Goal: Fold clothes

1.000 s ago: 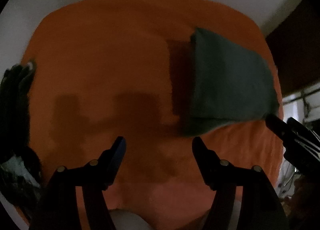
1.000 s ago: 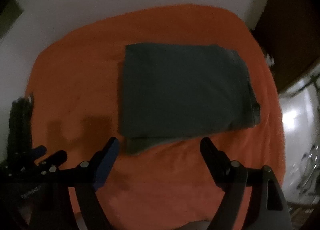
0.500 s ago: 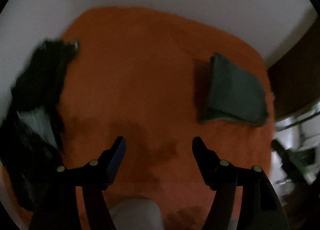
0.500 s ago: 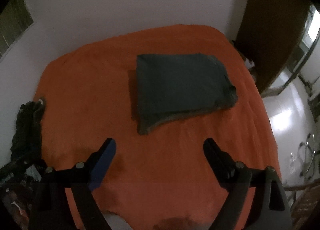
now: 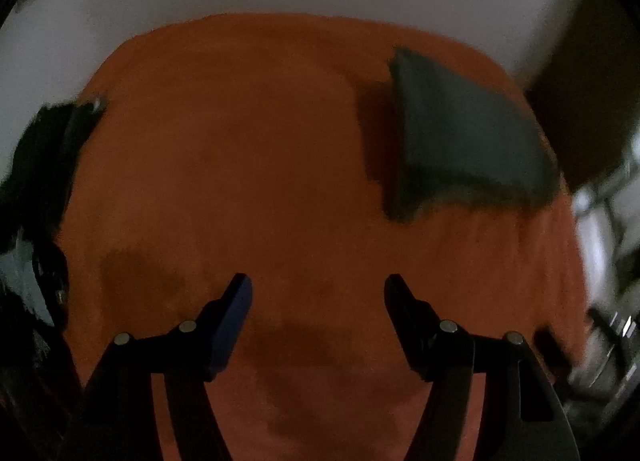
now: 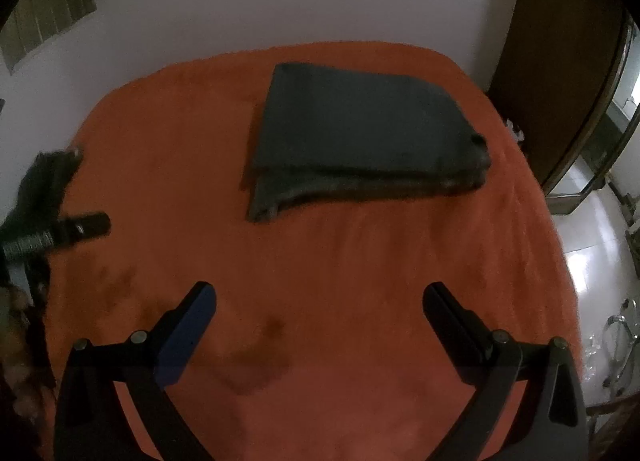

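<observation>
Both grippers' jaws gape empty above folded grey garment (image 6: 360, 133), perhaps trousers.

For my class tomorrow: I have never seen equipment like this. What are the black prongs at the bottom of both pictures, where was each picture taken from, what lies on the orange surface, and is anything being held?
There is no robot here. A person carries a two-fingered clamp in each hand, and each clamp has a wide-angle camera looking forward along its fingers. The prongs are those fingers.

One picture comes from the left hand-held gripper, the other from the right hand-held gripper. Both are open with only bare cloth between the fingers, so nothing is held. The right one's jaws have just been opening wider.

The orange cover looks like a bedspread against a pale wall. On it lies a folded dark grey-green garment, also visible from the left camera. At the left edge sits a heap of dark clothing, seemingly not yet folded; it is too dim to describe further.
</observation>
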{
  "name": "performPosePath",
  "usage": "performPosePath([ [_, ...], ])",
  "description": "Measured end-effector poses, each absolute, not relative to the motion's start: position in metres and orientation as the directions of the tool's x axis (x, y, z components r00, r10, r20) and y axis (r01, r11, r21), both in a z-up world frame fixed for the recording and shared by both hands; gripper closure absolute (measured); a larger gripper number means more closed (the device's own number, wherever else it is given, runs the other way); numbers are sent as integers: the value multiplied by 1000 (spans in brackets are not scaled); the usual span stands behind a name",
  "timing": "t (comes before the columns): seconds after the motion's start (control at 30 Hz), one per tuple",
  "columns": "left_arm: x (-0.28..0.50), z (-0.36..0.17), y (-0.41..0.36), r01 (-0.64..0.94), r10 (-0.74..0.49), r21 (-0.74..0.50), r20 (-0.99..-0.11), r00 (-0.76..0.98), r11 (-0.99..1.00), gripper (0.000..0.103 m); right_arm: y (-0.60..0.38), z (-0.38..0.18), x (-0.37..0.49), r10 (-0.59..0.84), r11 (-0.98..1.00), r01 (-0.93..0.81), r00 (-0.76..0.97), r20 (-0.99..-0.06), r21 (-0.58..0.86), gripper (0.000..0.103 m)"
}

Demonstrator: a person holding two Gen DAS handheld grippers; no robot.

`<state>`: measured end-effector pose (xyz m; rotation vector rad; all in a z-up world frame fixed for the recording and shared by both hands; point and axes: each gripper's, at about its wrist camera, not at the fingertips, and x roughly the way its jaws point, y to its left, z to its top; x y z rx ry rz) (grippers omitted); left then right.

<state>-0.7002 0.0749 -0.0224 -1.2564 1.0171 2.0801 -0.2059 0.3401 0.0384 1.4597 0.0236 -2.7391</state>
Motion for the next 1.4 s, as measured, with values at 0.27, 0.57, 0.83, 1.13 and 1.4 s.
performPosePath([
  [0.27, -626, -4, -27, -748, 213, 443, -772, -598, -494, 34, 311, 9, -134, -55, -998, 27, -606, -793, 48, 0],
  [0.57, -629, -12, -101, -726, 158, 306, -855, -494, -616, 34, 288, 6, -66, -9, -999, 32, -622, -783, -14, 0],
  [0.83, -644, -22, -117, -698, 63, 339, -874, -481, -631, 34, 282, -19, -34, -13, -1000, 12, -540, -841, 8, 0],
  [1.13, -627, -45, -117, -755, 5, 437, -864, -503, -488, 34, 270, -47, -31, -55, -998, 39, -459, -887, 42, 0],
  [1.4, -644, -38, -118, -740, 2, 424, -867, -498, -522, 34, 260, -61, -37, -53, -998, 60, -426, -903, 30, 0],
])
